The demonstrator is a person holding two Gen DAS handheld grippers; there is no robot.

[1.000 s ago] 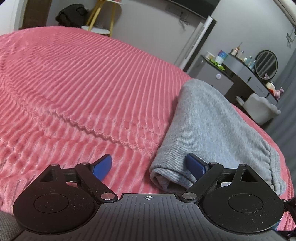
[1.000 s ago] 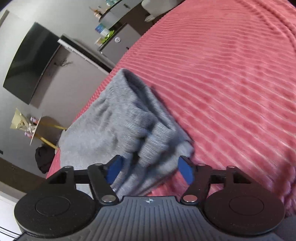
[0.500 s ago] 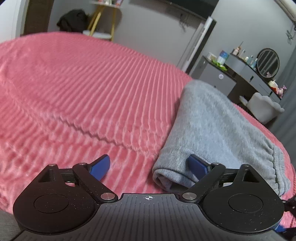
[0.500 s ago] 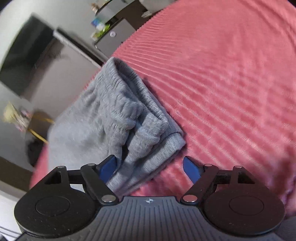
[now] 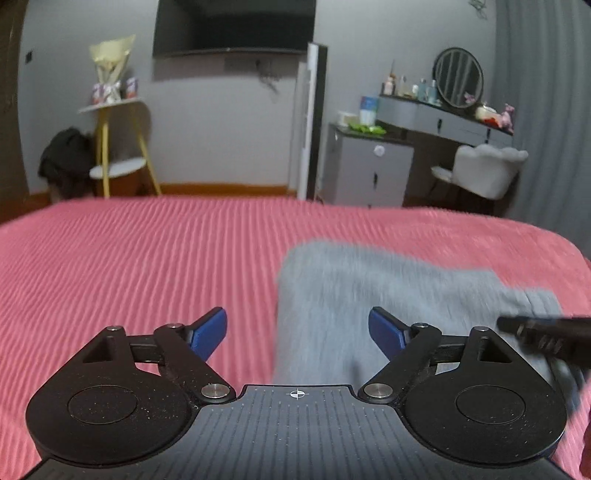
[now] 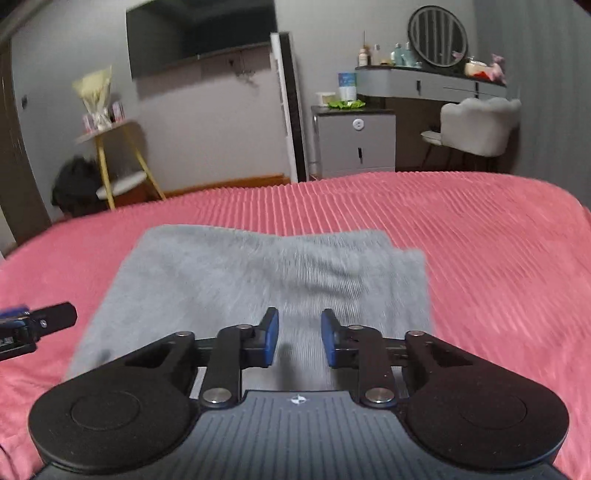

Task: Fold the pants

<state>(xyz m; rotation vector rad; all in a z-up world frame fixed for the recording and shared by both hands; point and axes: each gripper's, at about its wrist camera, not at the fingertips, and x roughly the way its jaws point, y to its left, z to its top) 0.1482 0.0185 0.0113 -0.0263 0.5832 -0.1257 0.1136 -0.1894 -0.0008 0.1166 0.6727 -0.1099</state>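
Note:
The grey pants (image 6: 258,273) lie folded into a flat rectangle on the pink ribbed bedspread (image 6: 498,240). In the left wrist view the pants (image 5: 369,291) sit at centre right. My left gripper (image 5: 297,330) is wide open and empty, held above the pants' left edge. My right gripper (image 6: 299,334) is partly open with a narrow gap, empty, above the pants' near edge. The right gripper's tip shows at the right of the left wrist view (image 5: 543,332); the left one's tip shows at the left of the right wrist view (image 6: 37,321).
Beyond the bed's far edge stand a yellow-legged side table (image 5: 118,147), a wall TV (image 5: 236,26), a grey cabinet (image 5: 369,170), a dressing table with a round mirror (image 5: 458,77) and a white chair (image 5: 484,170).
Both grippers have lifted off the pants and tilted up to level, pulling back. The right gripper's jaws have narrowed. The pants now lie flat, let go.

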